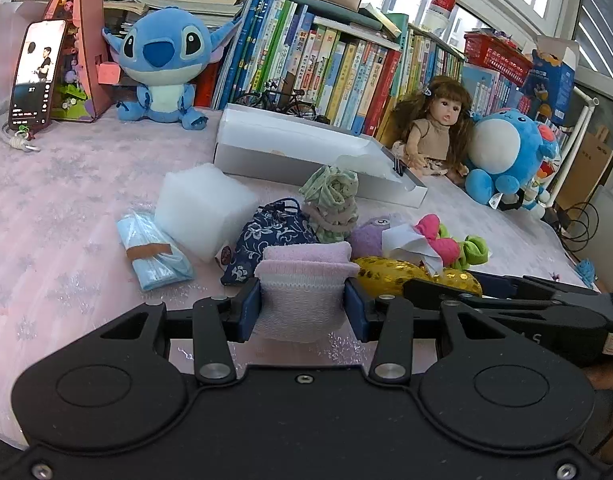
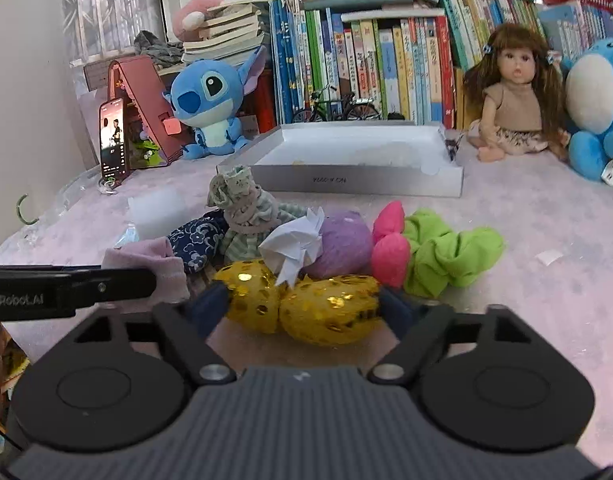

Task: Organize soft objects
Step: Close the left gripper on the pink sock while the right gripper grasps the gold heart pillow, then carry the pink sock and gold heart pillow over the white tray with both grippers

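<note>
So my left tongs (image 1: 302, 306) pinch the pink sock (image 1: 306, 280), right tongs (image 2: 302, 306) squeeze the gold pouch (image 2: 306, 306), white box (image 2: 358, 184) empty, pile unsorted.

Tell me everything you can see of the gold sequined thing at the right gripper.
The gold sequined pouch is a soft, shiny yellow fabric piece pinched into two rounded lobes. It lies on the pink tablecloth at the front of the pile, crosswise between the right gripper fingers, which press both ends. A crumpled white tissue overlaps its top; the purple plush sits just behind.
</note>
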Demonstrator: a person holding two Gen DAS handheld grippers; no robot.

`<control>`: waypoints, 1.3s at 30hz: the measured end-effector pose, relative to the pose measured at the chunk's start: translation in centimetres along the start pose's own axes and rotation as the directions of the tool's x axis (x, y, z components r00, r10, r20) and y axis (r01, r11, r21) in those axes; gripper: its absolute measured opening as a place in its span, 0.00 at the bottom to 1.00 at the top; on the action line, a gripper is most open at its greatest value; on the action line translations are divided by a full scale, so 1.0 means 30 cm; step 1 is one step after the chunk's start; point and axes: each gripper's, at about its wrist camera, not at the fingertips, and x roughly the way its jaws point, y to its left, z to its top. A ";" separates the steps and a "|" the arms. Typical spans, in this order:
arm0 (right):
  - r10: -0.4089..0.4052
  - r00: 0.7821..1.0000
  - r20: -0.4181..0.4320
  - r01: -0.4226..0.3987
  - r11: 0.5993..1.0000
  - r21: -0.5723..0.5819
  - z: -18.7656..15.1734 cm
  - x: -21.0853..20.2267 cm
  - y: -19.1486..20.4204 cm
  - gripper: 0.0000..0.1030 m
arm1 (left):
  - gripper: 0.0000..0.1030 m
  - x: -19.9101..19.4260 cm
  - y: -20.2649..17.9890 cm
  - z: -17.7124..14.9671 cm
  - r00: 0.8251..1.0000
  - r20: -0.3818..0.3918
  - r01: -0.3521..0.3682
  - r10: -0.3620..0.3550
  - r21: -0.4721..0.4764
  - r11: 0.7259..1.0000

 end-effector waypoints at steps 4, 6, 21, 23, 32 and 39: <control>-0.027 0.999 0.027 0.027 1.000 -0.002 0.011 -0.050 -0.009 0.42 | 0.41 -0.002 -0.002 0.007 1.000 0.009 0.000 0.000 -0.001 1.000; -0.041 0.999 0.036 0.040 0.999 0.006 0.022 -0.067 -0.018 0.39 | 0.41 -0.005 0.000 0.012 1.000 0.013 0.001 -0.001 -0.001 1.000; -0.107 0.984 0.142 0.110 0.994 -0.010 0.090 -0.204 -0.070 0.38 | 0.41 -0.014 -0.012 0.066 0.999 0.041 0.017 -0.018 0.016 1.000; -0.127 0.978 0.167 0.128 0.992 0.004 0.113 -0.222 -0.082 0.38 | 0.41 -0.011 -0.013 0.097 0.998 0.053 0.020 -0.021 0.018 1.000; -0.180 0.956 0.230 0.162 0.982 0.097 0.205 -0.240 -0.181 0.38 | 0.41 0.011 -0.022 0.245 0.994 0.101 0.038 -0.041 0.034 0.999; -0.193 0.954 0.228 0.158 0.974 0.164 0.280 -0.185 -0.264 0.38 | 0.41 0.069 -0.032 0.348 0.992 0.124 0.032 -0.037 0.042 0.999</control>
